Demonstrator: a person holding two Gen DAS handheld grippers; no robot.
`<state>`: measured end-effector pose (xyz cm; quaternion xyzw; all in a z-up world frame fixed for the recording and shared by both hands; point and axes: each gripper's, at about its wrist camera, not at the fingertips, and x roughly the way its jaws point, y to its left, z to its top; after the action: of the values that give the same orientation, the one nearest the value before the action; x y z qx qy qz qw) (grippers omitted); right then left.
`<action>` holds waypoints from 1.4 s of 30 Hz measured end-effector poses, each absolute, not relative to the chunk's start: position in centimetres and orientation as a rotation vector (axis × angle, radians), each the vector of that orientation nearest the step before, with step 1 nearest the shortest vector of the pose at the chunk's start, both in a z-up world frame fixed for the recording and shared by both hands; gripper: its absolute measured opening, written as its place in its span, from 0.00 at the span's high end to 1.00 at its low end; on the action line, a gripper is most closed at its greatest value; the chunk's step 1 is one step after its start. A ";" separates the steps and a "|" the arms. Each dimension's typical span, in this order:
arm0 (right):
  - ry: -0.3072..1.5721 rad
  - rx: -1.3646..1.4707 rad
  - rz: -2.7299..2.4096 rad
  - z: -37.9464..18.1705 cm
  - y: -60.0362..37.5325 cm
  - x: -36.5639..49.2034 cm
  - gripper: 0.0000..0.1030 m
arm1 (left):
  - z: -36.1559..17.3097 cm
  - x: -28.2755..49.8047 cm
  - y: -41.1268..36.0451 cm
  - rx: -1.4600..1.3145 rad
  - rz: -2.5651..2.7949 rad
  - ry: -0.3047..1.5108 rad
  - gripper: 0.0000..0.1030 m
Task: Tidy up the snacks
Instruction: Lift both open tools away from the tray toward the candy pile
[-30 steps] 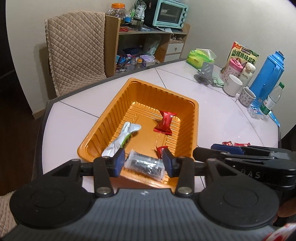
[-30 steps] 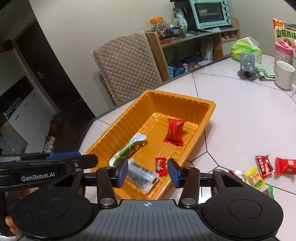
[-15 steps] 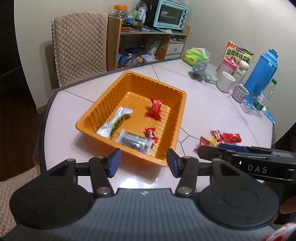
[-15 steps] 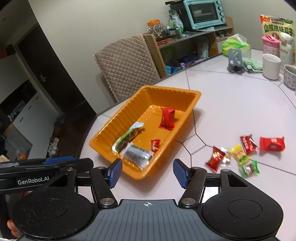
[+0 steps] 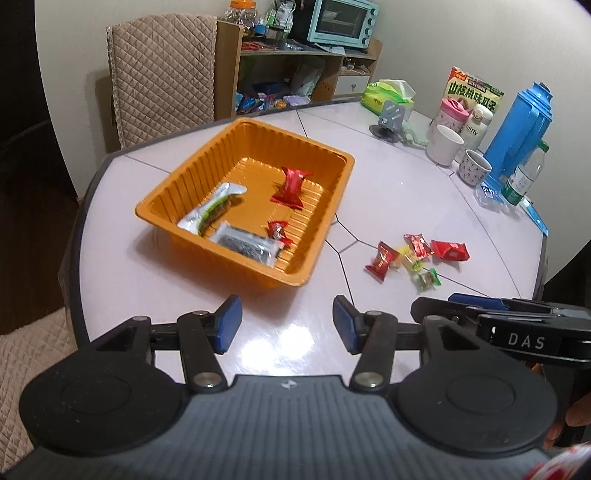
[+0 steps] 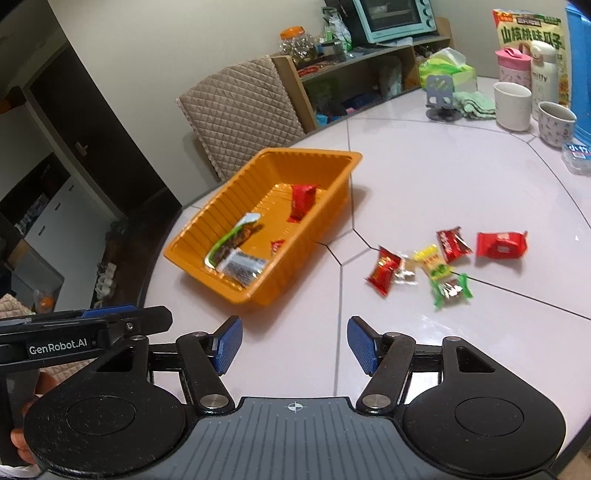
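An orange tray [image 5: 166, 192] [image 6: 325, 157] sits on the white table. It holds a silver-black packet [image 5: 245, 245] [image 6: 242, 266], a green-white bar [image 5: 210, 210] [image 6: 232, 240], a large red packet [image 5: 291, 184] [image 6: 301, 201] and a small red candy [image 5: 279, 232] [image 6: 277, 245]. Several loose candies [image 5: 413, 254] [image 6: 436, 258] lie on the table right of the tray. My left gripper [image 5: 286, 325] is open and empty, above the table in front of the tray. My right gripper [image 6: 295, 343] is open and empty, in front of the tray and candies.
At the table's far side stand a white mug [image 5: 445, 144] [image 6: 511, 105], a patterned cup [image 5: 474, 168], a blue thermos [image 5: 517, 129], a water bottle [image 5: 522, 175], a phone stand [image 5: 391, 120], tissues [image 5: 388, 94] and a snack bag [image 6: 532, 33]. A quilted chair [image 5: 162, 66] and a shelf stand behind.
Both grippers have pulled back and up from the tray and opened wider. The silver-black packet stays in the tray's near end. The loose candies have come into view.
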<state>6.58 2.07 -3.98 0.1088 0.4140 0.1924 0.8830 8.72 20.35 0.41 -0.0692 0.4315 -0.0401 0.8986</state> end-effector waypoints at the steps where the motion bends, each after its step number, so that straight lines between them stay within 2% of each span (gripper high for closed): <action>1: 0.866 0.226 0.399 -4.1 1.8 6.4 0.39 | 0.2 8.6 20.0 -0.144 -0.084 0.898 0.51; 19: 0.924 0.200 0.350 -5.2 -4.4 5.7 0.39 | -2.2 8.1 12.9 -0.111 -0.102 0.961 0.46; 42: 0.906 0.142 0.285 -8.9 -9.1 10.1 0.39 | -6.2 14.0 6.7 -0.038 -0.139 0.964 0.45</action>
<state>10.12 -9.10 -8.94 0.0683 0.4356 0.1371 0.8870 14.02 6.67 -6.16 -0.0181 0.4631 -0.0666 0.8836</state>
